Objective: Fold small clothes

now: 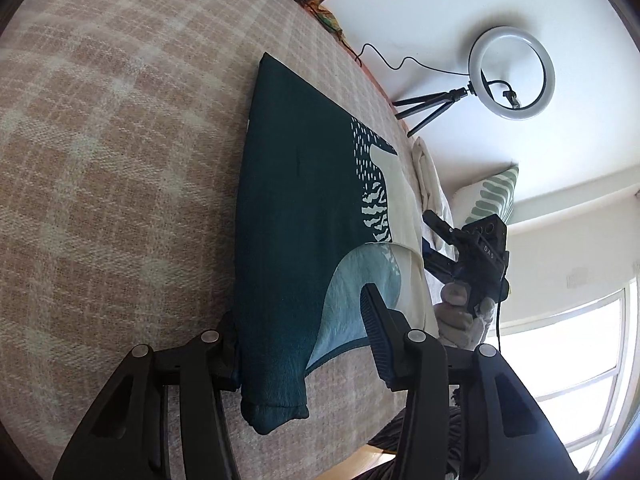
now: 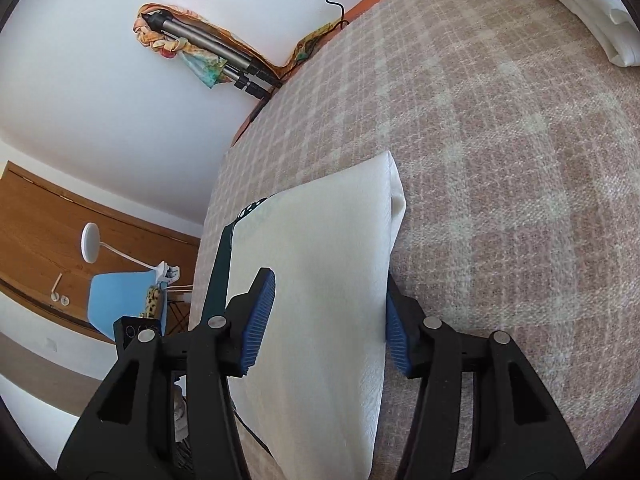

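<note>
The garment (image 1: 296,216), a dark teal piece with a cream and pale blue print, lay flat on the checked blanket (image 1: 120,160) that covered the bed. In the left wrist view its outline was a tidy, straight-edged panel, which suggested that at least one fold had been made. Its near end remained bunched and rolled, so the fold was judged incomplete.

The left gripper (image 1: 300,344) stood with its fingers wide apart, straddling the near end of the garment. One finger rested beside the teal edge and the other over the pale blue area. The pictures showed no pinch on the cloth.

The right gripper (image 2: 328,320) was likewise spread wide, its blue pads on either side of the cream portion of the garment (image 2: 320,280) and not closed on it. Contact between pad and cloth could not be confirmed.

Remaining work, as judged: take hold of one end, bring it over to halve the panel, and smooth the bunched end. A folded white cloth (image 2: 580,8) lay well apart at the far edge of the bed.
</note>
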### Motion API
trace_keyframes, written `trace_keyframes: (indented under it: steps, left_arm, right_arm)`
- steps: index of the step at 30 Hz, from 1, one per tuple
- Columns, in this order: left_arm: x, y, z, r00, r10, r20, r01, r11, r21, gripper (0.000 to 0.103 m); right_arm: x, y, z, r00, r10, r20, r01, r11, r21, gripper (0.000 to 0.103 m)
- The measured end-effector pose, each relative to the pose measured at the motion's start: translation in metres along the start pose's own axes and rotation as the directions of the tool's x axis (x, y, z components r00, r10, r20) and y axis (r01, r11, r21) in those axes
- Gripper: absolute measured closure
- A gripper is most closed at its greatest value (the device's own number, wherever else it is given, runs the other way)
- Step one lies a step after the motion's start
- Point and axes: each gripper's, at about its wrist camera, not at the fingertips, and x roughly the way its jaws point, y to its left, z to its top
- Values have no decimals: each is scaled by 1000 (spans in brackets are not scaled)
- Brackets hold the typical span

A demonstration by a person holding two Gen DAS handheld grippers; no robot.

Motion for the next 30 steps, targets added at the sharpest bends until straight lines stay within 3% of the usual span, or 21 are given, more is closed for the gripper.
trace_keyframes:
  steps: [6,8,10,16,23,30]
  left_arm:
    - [18,-5,8,1000,13,-28,-13,1000,17,79]
    - [21,-7,10,999,27,-35,-26,999,29,90]
    - [21,-12,10,998,64,-25,-63,996,65,94]
    - [11,-31,7,995,93,30,-97,983,157,98]
    - [-2,-43,5,991,100,85,-117,968,220,98]
    - [-8,-51,6,991,77,107,-101,968,232,98]
  right_arm:
    - [18,12,8,1000,2,-26,-3,1000,-26,52]
    - [25,15,9,998,-12,-59,9,999,-39,67]
    - [31,18,8,996,-49,-79,44,997,-59,91]
    - [26,46,6,988,-143,-64,131,977,-171,97]
    - [8,83,10,986,-167,-15,157,952,-264,97]
    - [-3,84,16,982,-190,2,184,949,-256,98]
